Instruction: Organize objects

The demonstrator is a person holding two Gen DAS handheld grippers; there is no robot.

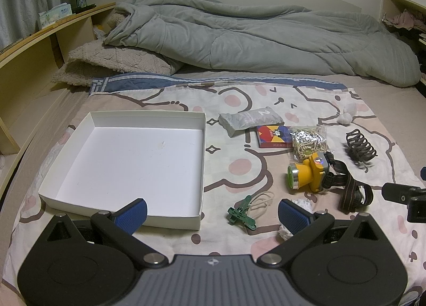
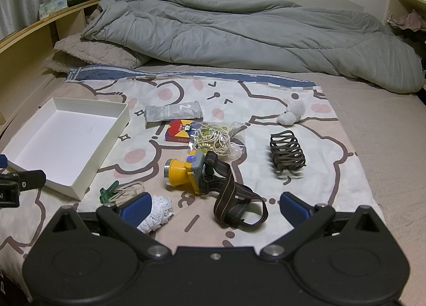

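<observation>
Lying lens-left, headlamp (image 2: 186,172) w/ strap trailing right, probably slack; both tools (image 1: 211,212) (image 2: 215,206) spread.

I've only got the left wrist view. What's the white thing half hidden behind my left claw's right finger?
Observer: It's a crumpled bundle of white lace, lying close to the rubber bands.
Operator: Is the right claw holding anything?
Observer: No. The right claw is open and empty, and the headlamp strap lies just ahead of it, between its fingers in that view.
</observation>
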